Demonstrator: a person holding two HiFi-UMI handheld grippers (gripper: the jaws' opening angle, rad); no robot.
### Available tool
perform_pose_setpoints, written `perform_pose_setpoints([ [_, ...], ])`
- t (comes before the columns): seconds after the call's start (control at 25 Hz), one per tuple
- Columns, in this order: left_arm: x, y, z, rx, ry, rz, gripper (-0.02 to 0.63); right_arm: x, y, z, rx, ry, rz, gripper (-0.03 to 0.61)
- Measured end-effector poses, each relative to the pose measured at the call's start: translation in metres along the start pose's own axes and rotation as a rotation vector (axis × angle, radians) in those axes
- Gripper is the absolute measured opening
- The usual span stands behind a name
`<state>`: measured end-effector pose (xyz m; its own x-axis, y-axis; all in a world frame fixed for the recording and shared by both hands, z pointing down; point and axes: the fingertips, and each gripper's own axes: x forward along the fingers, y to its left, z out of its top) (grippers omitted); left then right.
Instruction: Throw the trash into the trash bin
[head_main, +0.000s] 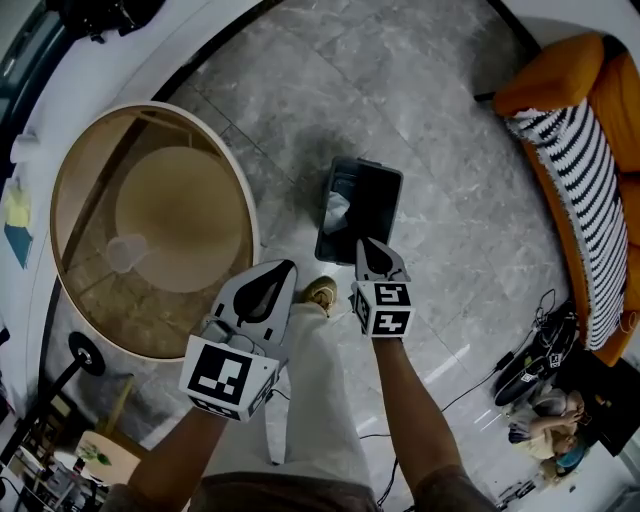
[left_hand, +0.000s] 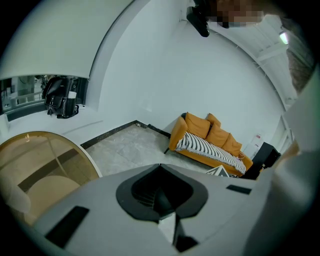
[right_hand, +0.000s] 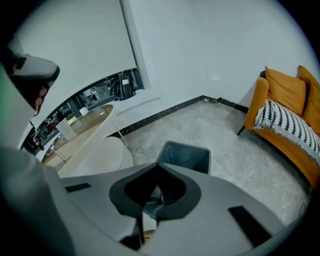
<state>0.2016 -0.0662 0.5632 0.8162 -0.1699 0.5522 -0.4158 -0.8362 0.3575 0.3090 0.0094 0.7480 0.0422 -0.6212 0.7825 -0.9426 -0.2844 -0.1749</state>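
Pale, crumpled trash (head_main: 337, 210) lies inside the dark trash bin (head_main: 385, 205), against its left wall, at the centre of the head view. It looks like tissue or thin wrap. I judge it light, soft and shapeless, so a pinch on any raised fold should hold it, and nothing about it can break.

- A clear cup (head_main: 127, 252) shows at the round glass desk (head_main: 243, 190), left of frame. If it counts as trash, it is thin and likely to buckle; better taken at the rim.
- Right hand-held gripper (head_main: 372, 250): jaws closed together, nothing between them, tip over the bin's lower edge.
- Left hand-held gripper (head_main: 278, 277): jaws also together and empty, lower left of the bin, near the desk's edge.

Hard to make out:
- The bin's bottom is dark, so any other contents are unreadable.
- What the pale piece is made of cannot be told.
- The cup may sit on the glass top or on the shelf beneath; unclear.
- The person's leg (head_main: 320, 400) and shoe (head_main: 320, 293) cover the floor (head_main: 450, 120) below the bin.
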Motion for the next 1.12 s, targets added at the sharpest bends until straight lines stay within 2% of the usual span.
perform_pose_setpoints([
  [0.4,-0.050,0.035,0.009,-0.051,-0.070,0.086,0.018,0.006,0.064,0.038,-0.071,-0.031,0.086,0.020],
  [0.8,-0.148,0.103,-0.007,-0.141,-0.163,0.230,0.018,0.019,0.199,0.064,-0.238,-0.031,0.218,0.020],
  [1.12,-0.229,0.155,-0.039,-0.221,-0.223,0.346,0.018,0.021,0.303,0.055,-0.352,-0.006,0.320,0.020],
])
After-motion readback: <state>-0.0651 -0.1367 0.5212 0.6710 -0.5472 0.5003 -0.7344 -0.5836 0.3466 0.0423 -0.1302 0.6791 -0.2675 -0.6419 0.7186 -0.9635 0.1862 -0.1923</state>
